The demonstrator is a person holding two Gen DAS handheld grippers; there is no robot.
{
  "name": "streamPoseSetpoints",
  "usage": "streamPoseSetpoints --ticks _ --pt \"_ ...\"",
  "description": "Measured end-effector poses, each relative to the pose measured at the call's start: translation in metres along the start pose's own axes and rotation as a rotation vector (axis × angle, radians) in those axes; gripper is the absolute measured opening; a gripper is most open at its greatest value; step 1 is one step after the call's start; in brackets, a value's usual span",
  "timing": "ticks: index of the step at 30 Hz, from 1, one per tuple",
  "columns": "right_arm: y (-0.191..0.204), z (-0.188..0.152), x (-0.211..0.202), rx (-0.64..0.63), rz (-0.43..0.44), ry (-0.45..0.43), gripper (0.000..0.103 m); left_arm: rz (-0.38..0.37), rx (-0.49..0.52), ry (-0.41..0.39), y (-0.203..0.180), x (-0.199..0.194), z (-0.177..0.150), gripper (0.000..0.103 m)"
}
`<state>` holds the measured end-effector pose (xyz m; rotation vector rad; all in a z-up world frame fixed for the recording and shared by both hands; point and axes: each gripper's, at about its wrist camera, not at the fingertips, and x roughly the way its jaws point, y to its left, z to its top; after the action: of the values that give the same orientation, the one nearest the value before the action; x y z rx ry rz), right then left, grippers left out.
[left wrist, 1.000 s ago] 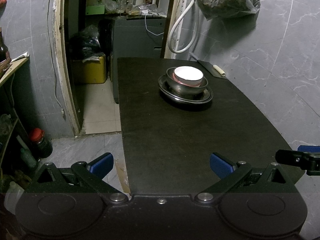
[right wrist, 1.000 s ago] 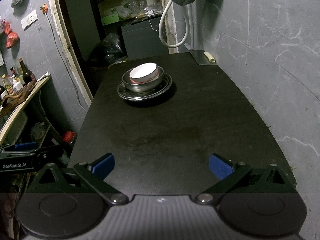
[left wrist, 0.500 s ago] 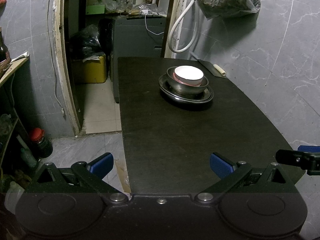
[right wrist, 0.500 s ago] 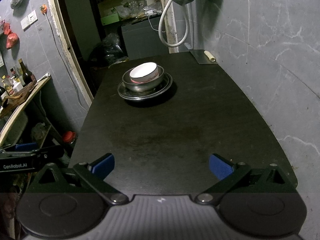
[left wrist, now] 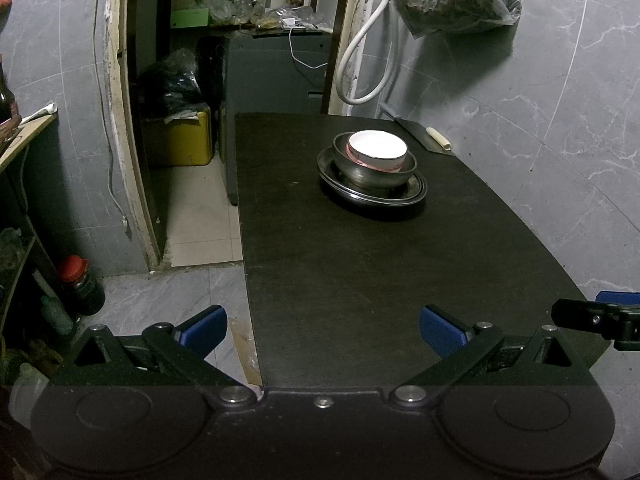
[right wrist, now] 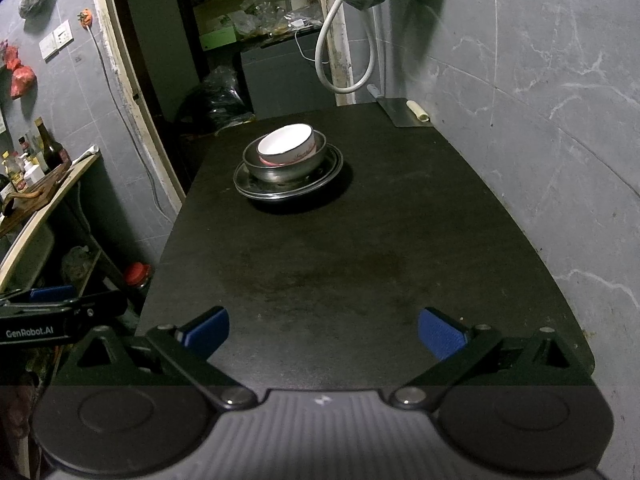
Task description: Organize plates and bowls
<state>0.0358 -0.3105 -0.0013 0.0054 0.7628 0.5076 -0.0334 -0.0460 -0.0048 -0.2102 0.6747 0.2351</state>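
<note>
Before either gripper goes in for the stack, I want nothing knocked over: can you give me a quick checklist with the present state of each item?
1. left gripper open and empty: ok.
2. right gripper open and empty: ok.
3. white bowl seated inside the metal bowl: ok, though it sits tilted.
4. Metal bowl resting on the metal plates: ok.
5. Path across the black table to the stack free of objects: ok.
6. How many plates are stacked: cannot tell.
</note>
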Motion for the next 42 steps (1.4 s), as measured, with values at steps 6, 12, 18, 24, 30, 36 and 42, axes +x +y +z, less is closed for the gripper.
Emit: streamPoseSetpoints --ticks 6,12,18,24,30,36,42 --pt "0.000 0.000 0.000 -0.001 0.001 -0.001 0.103 0.000 0.000 -0.001 -0.001 0.001 0.000 0.102" --pt "0.000 0.001 0.000 0.000 0.000 0.000 0.103 -0.001 0.001 0.000 -0.001 0.002 0.001 0.102" --pt "0.001 0.001 0.001 -0.002 -0.001 0.002 0.103 -0.004 0.001 0.003 0.000 0.002 -0.001 0.102" --pt "0.006 -0.001 0.002 0.000 -0.008 0.007 0.103 -0.015 0.005 0.023 0.005 0.005 -0.003 0.102" --pt "0.012 0.000 0.003 -0.002 -0.020 0.013 0.103 -0.024 0.018 0.050 0.010 0.006 -0.006 0.102" --pt "0.019 -0.001 0.003 0.001 -0.043 0.013 0.103 -0.025 0.024 0.063 0.013 0.007 -0.004 0.102" --pt "0.027 -0.009 -0.002 0.003 -0.074 -0.004 0.103 -0.034 0.063 0.063 0.014 0.006 -0.002 0.102"
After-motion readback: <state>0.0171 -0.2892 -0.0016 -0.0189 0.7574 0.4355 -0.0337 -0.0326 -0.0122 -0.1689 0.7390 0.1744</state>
